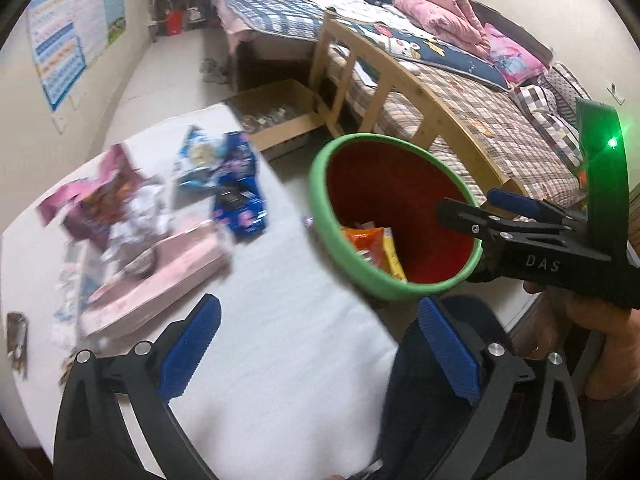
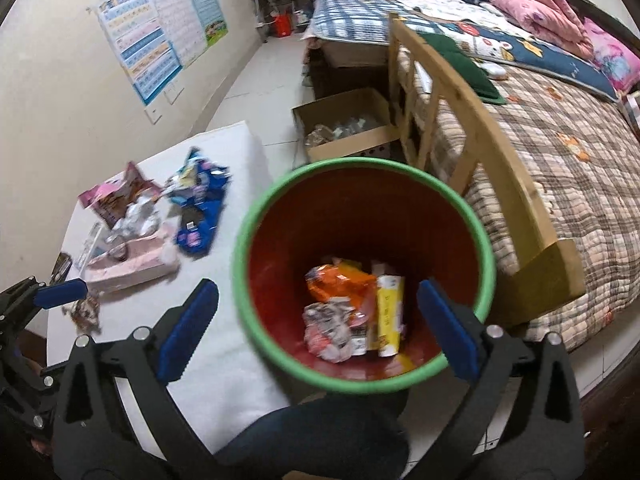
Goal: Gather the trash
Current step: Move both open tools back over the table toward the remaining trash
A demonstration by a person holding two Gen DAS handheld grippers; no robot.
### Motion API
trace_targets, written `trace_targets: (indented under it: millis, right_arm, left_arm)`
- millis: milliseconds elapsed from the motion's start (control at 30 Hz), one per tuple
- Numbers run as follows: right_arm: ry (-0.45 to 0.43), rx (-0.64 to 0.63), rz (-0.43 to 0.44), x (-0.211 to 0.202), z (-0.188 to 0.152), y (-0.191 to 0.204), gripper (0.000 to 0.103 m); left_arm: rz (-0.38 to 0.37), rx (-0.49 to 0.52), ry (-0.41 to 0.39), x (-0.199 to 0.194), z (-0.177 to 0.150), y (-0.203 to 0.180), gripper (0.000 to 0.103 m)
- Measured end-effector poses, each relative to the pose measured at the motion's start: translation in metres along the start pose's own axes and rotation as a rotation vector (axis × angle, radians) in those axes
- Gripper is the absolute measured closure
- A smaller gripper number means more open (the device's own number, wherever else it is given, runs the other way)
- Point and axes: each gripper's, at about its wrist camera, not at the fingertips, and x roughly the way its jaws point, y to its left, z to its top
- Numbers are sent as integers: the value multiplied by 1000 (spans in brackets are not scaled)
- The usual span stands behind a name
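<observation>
Right hand-held gripper [image 2: 316, 330] hangs over the round red bin with a green rim [image 2: 486, 240], blue ribbed pads spread wide, nothing between them; a crinkled orange wrapper [image 2: 340, 286] and a yellow carton [image 2: 390, 312] lie inside. Left hand-held gripper [image 1: 318, 354] gapes empty over the white table [image 1: 288, 320], blue foil packets [image 1: 238, 200] and a pink box [image 1: 160, 280] beyond; "DAS" reads on the black body

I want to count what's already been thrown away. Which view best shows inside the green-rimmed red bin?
The right wrist view: it looks straight into the green-rimmed red bin, showing wrappers on its floor. The left wrist view sees it obliquely, wrappers mostly hidden.
</observation>
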Motion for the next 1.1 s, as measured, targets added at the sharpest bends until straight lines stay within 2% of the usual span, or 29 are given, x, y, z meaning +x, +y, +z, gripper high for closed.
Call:
trace_targets:
  millis: [200,467,533,733,867,1100]
  right_arm:
    - [0,-41,18,-11,-9,52,5]
    - [-13,-144,-17,-18,-21,121,5]
    - [-15,-167,16,-19,-24,136,5]
    - [23,-144,106,-15,-31,166,5]
    - [48,-165,117,-9,-35,189,5]
    - [116,-139,144,19,-37,210,5]
  left_arm:
    - [49,-83,-45,-36,-30,41,8]
    - [139,-199,-136,-83,-72,102,8]
    - [158,-238,-155,-92,-84,117,8]
    - [181,-336,-138,-108,-116,168,8]
    - [166,-372,-149,-123,-134,198,8]
    - [183,-342,-126,-125,-130,225,8]
